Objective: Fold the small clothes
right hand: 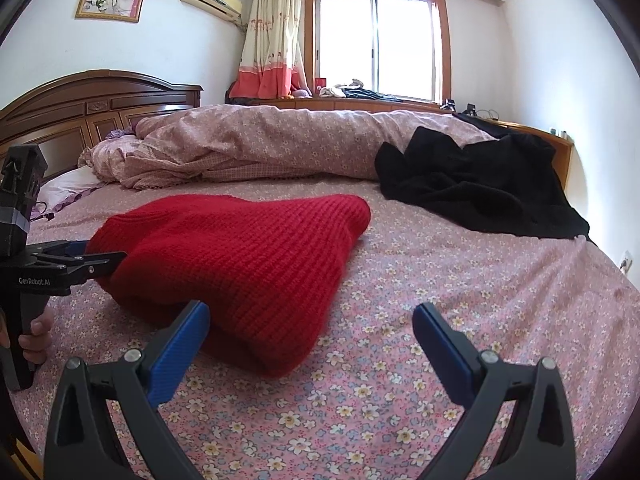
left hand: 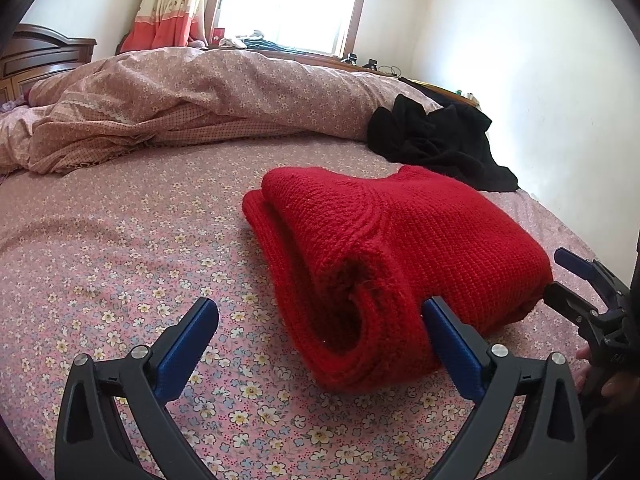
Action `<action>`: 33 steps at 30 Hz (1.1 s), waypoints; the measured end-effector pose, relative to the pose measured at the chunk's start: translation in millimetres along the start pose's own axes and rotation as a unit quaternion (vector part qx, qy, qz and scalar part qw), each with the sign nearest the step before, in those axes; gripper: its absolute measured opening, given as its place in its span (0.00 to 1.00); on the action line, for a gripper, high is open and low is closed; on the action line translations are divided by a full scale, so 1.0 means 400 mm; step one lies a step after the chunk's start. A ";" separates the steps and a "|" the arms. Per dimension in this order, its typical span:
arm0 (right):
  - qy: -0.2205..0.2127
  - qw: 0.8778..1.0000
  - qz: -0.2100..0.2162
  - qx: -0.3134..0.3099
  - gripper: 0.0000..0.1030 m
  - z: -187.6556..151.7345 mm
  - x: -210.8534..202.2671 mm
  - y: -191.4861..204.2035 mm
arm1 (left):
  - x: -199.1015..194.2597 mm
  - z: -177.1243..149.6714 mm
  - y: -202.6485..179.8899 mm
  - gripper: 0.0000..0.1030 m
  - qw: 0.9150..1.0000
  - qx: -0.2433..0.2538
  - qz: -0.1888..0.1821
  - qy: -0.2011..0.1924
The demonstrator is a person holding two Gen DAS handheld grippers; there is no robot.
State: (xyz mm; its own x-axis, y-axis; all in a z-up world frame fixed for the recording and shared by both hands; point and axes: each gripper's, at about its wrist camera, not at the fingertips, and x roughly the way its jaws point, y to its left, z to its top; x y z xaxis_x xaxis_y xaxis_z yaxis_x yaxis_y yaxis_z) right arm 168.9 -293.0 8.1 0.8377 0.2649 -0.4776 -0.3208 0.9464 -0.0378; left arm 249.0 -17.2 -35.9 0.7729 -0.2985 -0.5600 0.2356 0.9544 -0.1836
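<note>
A red knitted sweater [left hand: 400,248] [right hand: 240,256] lies folded into a thick bundle on the floral bed sheet [left hand: 120,264] [right hand: 440,320]. My left gripper [left hand: 320,308] is open at the bundle's near rolled edge, its right finger [left hand: 448,332] against the knit. In the right wrist view the left gripper [right hand: 104,251] touches the sweater's left end. My right gripper [right hand: 312,314] is open just short of the sweater's near corner, nothing between its fingers. It shows at the right edge of the left wrist view as the right gripper [left hand: 560,276], close to the bundle's right end.
A crumpled black garment [left hand: 436,144] [right hand: 472,184] lies behind the sweater at the right. A bunched floral duvet [left hand: 200,92] [right hand: 260,140] runs across the far side of the bed. A wooden headboard [right hand: 100,104] stands at the left, a white wall [left hand: 540,80] at the right.
</note>
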 end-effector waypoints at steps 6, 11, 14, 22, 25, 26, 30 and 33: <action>0.001 1.000 0.001 0.000 1.00 0.000 0.000 0.000 | 0.002 0.001 0.000 0.96 1.000 0.000 -0.001 0.002; 0.002 1.000 0.001 0.000 1.00 -0.003 0.001 -0.003 | 0.004 0.000 0.000 0.96 1.000 -0.002 -0.002 0.005; 0.003 1.000 0.001 0.000 1.00 -0.004 0.001 -0.003 | 0.004 0.001 -0.001 0.96 1.000 -0.002 -0.001 0.005; 0.005 1.000 0.004 -0.002 1.00 -0.005 0.000 -0.002 | 0.004 0.001 -0.001 0.96 1.000 -0.002 -0.002 0.005; 0.006 1.000 0.004 -0.001 1.00 -0.005 0.000 -0.002 | 0.004 0.001 -0.001 0.96 1.000 -0.002 -0.002 0.005; 0.006 1.000 0.004 -0.001 1.00 -0.004 0.000 -0.003 | 0.003 0.001 -0.001 0.96 1.000 -0.003 -0.002 0.005; 0.007 1.000 0.004 0.000 1.00 -0.006 -0.001 -0.001 | 0.004 0.001 -0.001 0.96 1.000 -0.002 -0.001 0.005; 0.007 1.000 0.003 0.000 1.00 -0.005 0.000 -0.001 | 0.004 0.000 -0.004 0.96 1.000 0.001 0.003 0.003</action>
State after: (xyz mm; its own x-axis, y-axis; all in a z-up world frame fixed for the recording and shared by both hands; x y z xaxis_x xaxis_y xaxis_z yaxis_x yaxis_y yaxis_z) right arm 168.1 -294.0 6.3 0.8289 0.2687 -0.4907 -0.3266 0.9445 -0.0344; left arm 249.9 -19.2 -36.6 0.7701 -0.2938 -0.5662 0.2332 0.9559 -0.1788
